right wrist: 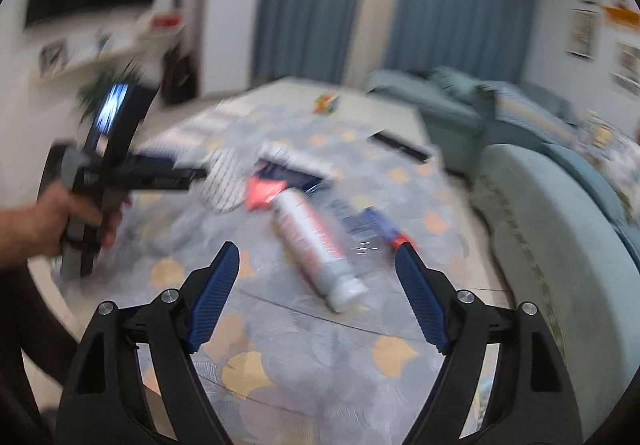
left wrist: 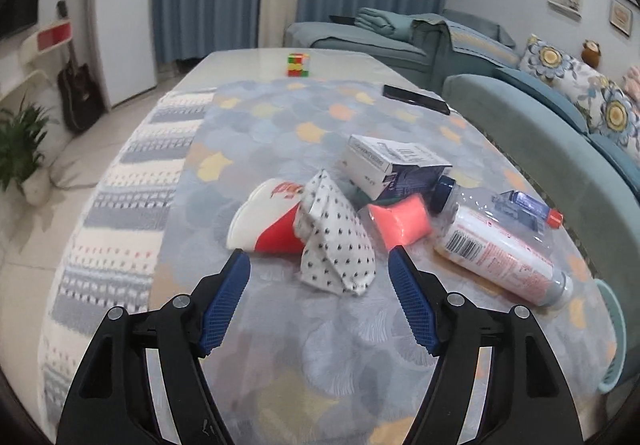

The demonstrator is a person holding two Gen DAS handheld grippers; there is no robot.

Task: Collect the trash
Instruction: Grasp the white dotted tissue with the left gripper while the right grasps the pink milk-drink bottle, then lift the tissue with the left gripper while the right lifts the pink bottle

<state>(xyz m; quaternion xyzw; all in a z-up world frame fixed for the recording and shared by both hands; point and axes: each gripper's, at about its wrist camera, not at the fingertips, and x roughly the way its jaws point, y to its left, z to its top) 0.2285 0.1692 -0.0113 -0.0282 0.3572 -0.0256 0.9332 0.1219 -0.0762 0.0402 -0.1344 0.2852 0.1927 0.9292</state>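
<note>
Nothing looked collected yet: the whole pile of trash lay on the patterned tabletop (left wrist: 280, 325), and the left gripper (left wrist: 318, 259) and right gripper (right wrist: 316, 251) both hung wide and empty short of it. Left to right sat a tipped red-and-white paper cup (left wrist: 264, 221), a crumpled dotted white wrapper (left wrist: 334, 241), a white-and-blue carton (left wrist: 390, 165), a bright pink lump (left wrist: 400, 223), a lying white labelled plastic bottle (left wrist: 500, 253) and a clear red-capped bottle (left wrist: 528, 207), all bunched and touching.

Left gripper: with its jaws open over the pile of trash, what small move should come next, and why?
Probably ease the left gripper forward and down over the dotted paper wrapper, then close. The jaws stand open and empty, and the wrapper lies right between and just ahead of the fingertips, nearer than the red and white cup beside it. The right gripper is also open and empty.
</note>
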